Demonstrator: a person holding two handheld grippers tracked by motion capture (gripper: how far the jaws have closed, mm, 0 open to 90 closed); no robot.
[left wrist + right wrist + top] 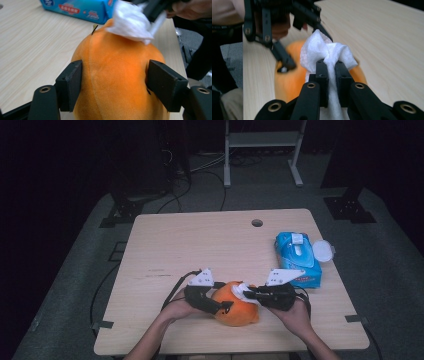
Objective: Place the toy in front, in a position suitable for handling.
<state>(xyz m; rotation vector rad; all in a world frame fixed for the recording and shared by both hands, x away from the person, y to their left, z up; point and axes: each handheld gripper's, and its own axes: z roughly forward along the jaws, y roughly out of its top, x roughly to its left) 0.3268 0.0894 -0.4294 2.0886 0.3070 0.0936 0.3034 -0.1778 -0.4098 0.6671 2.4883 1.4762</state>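
Near edge of the light wooden bench [165, 245]: a person's two forearms come in from below, one hand-held gripper in each hand.

Left hand-held gripper [220, 307]: jaws stand on either side of the round orange plush toy [234, 310]. In the left gripper view both black pads lie against the flanks of the toy [117, 75], so the toy is clamped between them. The toy rests on the bench, close to the near edge, roughly mid-width.

Right hand-held gripper [248, 293]: jaws pressed together on a crumpled white wipe [240, 290]. In the right gripper view the wipe [327, 53] bunches above the two jaw tips and hangs down between them. In the left gripper view the wipe [131, 22] touches the top of the toy.

Further back, right side of the bench: a blue soft pack of wet wipes [298, 257], lying flat, its round white lid flipped open toward the bench edge. Well apart from the toy.

Far edge: a small round hole [257, 223] in the bench top.
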